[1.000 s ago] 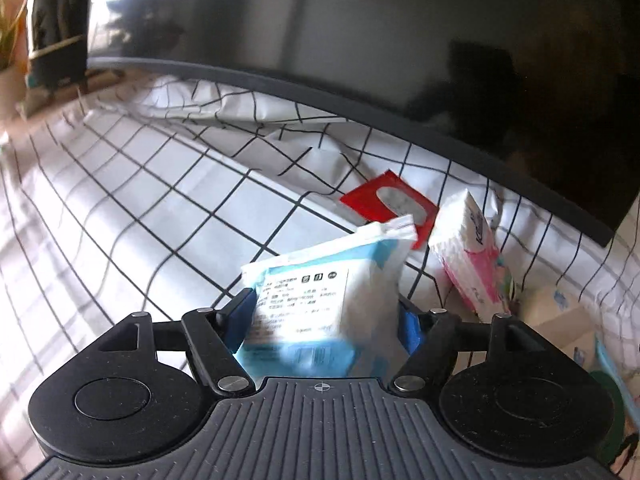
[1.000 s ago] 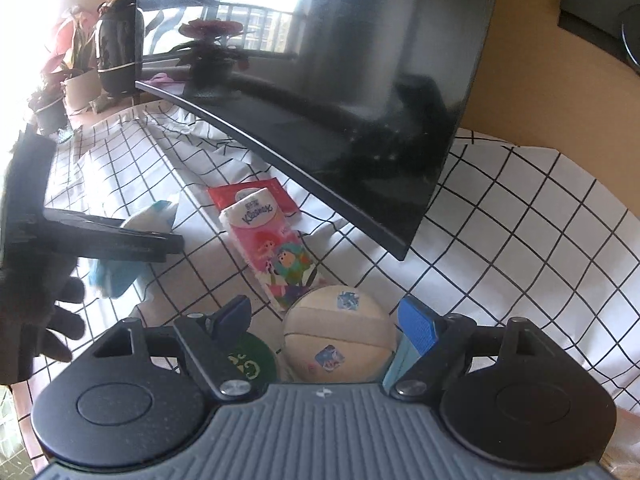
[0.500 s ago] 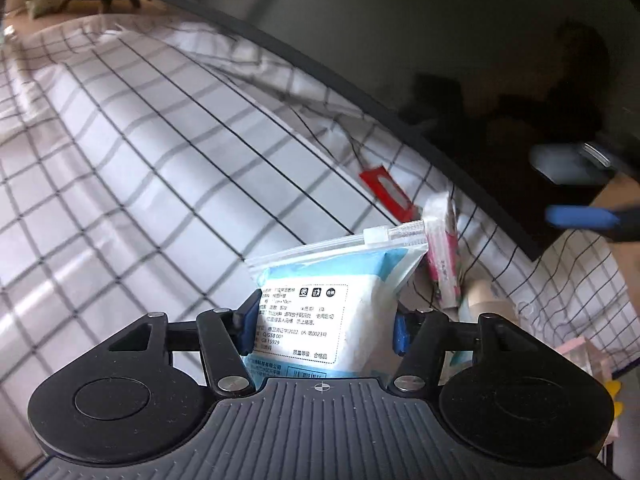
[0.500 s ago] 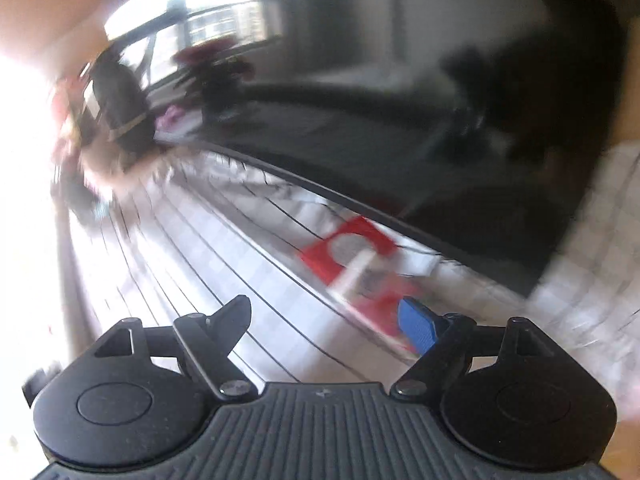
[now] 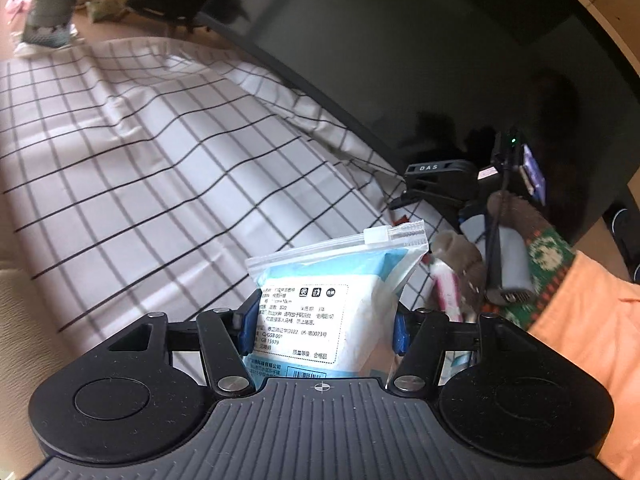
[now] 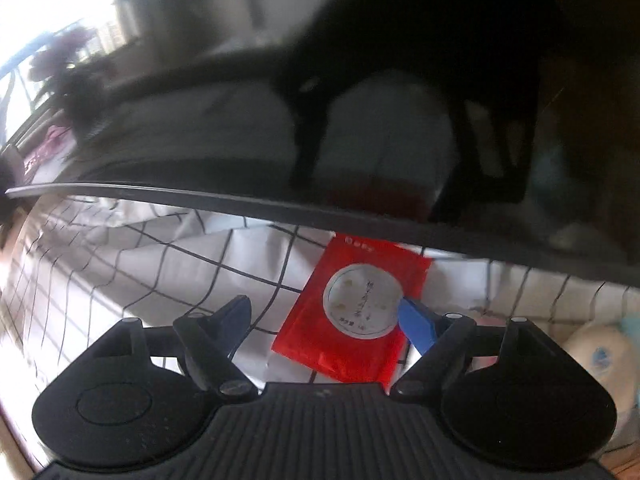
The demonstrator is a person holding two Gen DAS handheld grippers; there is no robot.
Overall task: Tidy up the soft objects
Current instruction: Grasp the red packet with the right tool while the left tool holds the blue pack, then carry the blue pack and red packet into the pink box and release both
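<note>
while my left gripper (image 5: pixel 324 324) clamps the pouch (image 5: pixel 320 300), both blue pads press its sides and the zip end stands up clear of the checked cloth (image 5: pixel 160 168). the pouch is white and pale blue, with a printed label facing the camera, and it hangs over the near part of the cloth rather than resting on it. past it, toward the right end of the cloth, i see the other gripper's black body (image 5: pixel 444 184) and a hand (image 5: pixel 464 264) in a patterned sleeve (image 5: pixel 548 256). a pink and white pack (image 5: pixel 444 288) shows just behind the pouch's right edge, partly hidden by that hand.

my right gripper (image 6: pixel 324 316) stands wide, nothing pinched between its fingers. it points steeply down at the red packet (image 6: pixel 356 312), which lies flat on the cloth (image 6: pixel 160 264) close to the back edge, right under the lower rim of the dark screen (image 6: pixel 360 100). the blue right pad overlaps the packet's round white label in the view; i cannot tell whether it touches. the left finger sits over bare cloth, beside the packet's left edge. a round cream thing (image 6: pixel 600 352) with a blue mark lies off at the right end, well apart from the packet. the view is blurred, so finer print on the packet is unreadable. a plant pot (image 5: pixel 50 16) stands beyond the far left corner of the cloth.
</note>
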